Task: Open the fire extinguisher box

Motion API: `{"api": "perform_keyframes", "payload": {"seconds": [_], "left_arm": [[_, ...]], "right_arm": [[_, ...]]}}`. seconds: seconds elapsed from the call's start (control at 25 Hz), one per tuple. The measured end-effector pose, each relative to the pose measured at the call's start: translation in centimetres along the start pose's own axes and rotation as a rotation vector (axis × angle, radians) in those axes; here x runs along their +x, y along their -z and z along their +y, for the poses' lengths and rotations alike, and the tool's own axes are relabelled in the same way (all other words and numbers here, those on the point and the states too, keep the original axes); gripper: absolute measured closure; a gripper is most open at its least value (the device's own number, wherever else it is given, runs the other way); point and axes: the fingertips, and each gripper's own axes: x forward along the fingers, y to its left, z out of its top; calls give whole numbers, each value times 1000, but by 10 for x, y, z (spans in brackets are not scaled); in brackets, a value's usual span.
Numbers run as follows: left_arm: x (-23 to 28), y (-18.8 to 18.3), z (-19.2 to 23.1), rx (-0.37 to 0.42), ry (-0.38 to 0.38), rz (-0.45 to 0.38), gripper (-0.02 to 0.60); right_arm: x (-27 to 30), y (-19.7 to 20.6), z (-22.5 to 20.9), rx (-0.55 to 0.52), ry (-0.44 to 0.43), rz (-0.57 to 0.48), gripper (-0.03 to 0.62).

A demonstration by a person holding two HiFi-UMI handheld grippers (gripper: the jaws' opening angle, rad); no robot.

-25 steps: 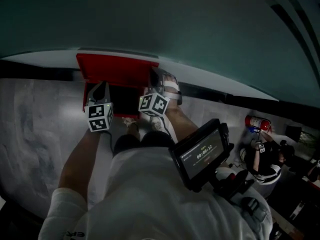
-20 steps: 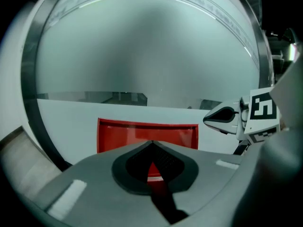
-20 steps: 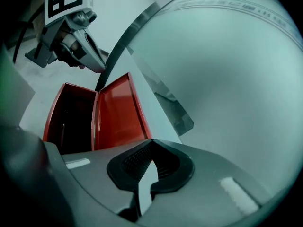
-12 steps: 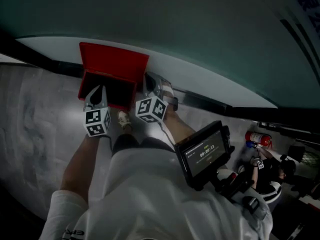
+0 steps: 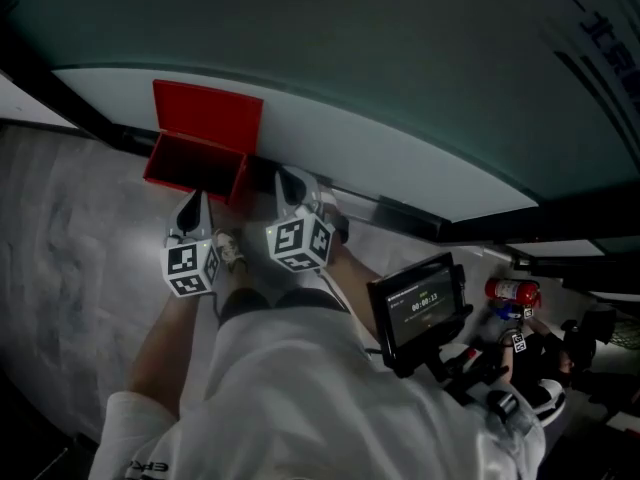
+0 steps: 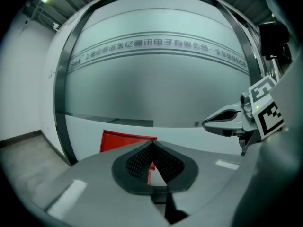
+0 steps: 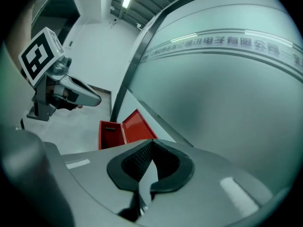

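The red fire extinguisher box (image 5: 192, 164) sits on the floor against the glass wall, its lid (image 5: 207, 116) standing upright against the glass and its dark inside showing. My left gripper (image 5: 190, 206) hangs just in front of the box, apart from it. My right gripper (image 5: 289, 182) is to the right of the box, also clear of it. In the left gripper view the jaws (image 6: 152, 144) meet at the tip with nothing between them, the red lid (image 6: 124, 141) behind. In the right gripper view the jaws (image 7: 152, 142) are shut and empty, with the open box (image 7: 120, 132) beyond.
A frosted glass wall (image 5: 400, 78) with a dark frame post (image 5: 60, 93) rises behind the box. A red fire extinguisher (image 5: 512, 291) lies on the floor at the right, near another person (image 5: 545, 363). A small screen (image 5: 420, 303) hangs at my chest.
Both grippers have lifted up and drawn back from the box, which they were right at a second ago. The box lid stays open throughout.
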Motion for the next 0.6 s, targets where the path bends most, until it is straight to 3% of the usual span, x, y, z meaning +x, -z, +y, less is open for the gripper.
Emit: {"api": "perform_keyframes", "payload": {"seconds": [0.24, 0.6], "left_arm": [[-51, -4, -32, -2, -10, -16, 578], [-116, -6, -42, -34, 15, -44, 578]], "right_arm": [[-53, 11, 11, 34, -43, -16, 582], [-111, 0, 37, 89, -75, -53, 582]]}}
